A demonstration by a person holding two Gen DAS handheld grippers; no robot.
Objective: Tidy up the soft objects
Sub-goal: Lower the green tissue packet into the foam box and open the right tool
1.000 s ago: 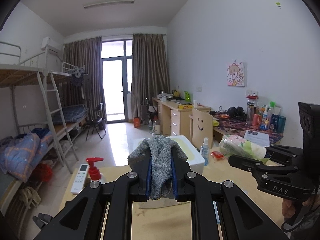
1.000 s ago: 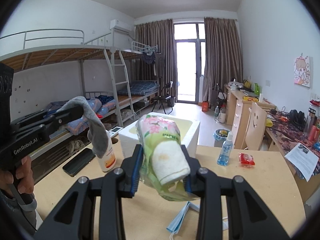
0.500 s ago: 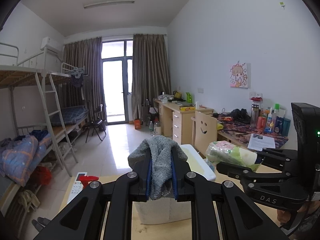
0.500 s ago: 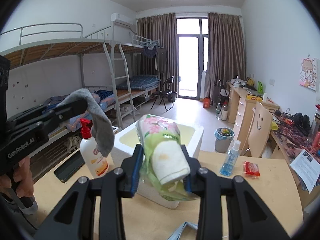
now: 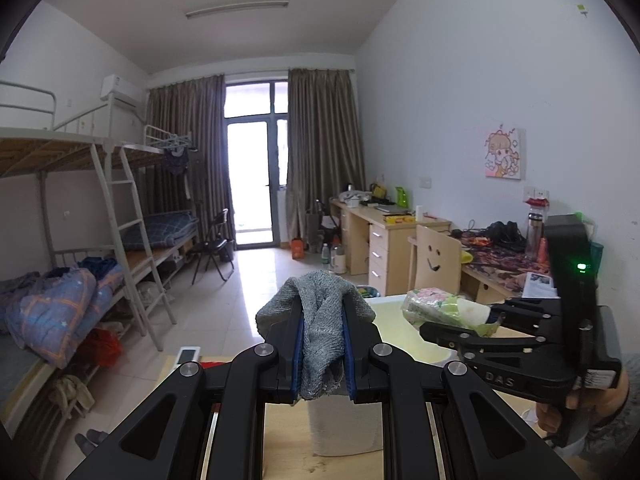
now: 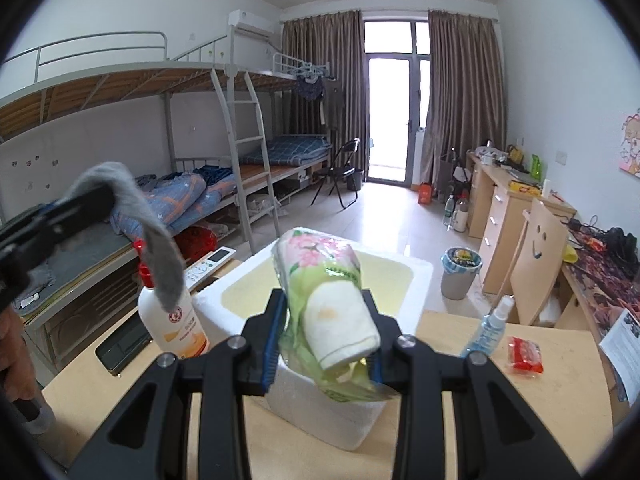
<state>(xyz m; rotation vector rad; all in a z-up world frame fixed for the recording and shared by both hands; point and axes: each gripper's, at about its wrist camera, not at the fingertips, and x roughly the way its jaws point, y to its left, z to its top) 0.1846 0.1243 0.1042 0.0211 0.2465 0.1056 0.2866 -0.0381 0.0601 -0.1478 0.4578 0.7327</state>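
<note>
2 soft items pending: left gripper (image 5: pixel 323 354) fingers clamping grey cloth (image 5: pixel 320 320), right gripper (image 6: pixel 322 340) fingers clamping wrapped towel (image 6: pixel 328 300), both hovering by the foam box (image 6: pixel 416 280), nothing inside.

Your left gripper (image 5: pixel 323 350) clamps a grey sock (image 5: pixel 320 320), your right gripper (image 6: pixel 324 340) a wrapped towel (image 6: pixel 332 308), both raised side by side.

Each of the 2 fisheye views looks forward along its own hand-held gripper, close above the bench (image 6: pixel 500 364), facing the balcony door (image 5: pixel 252 184). Both share the white foam box (image 6: pixel 320 412), bunk beds (image 6: pixel 132 80) and desks (image 5: pixel 380 232); each also catches the other hand-held gripper.
</note>
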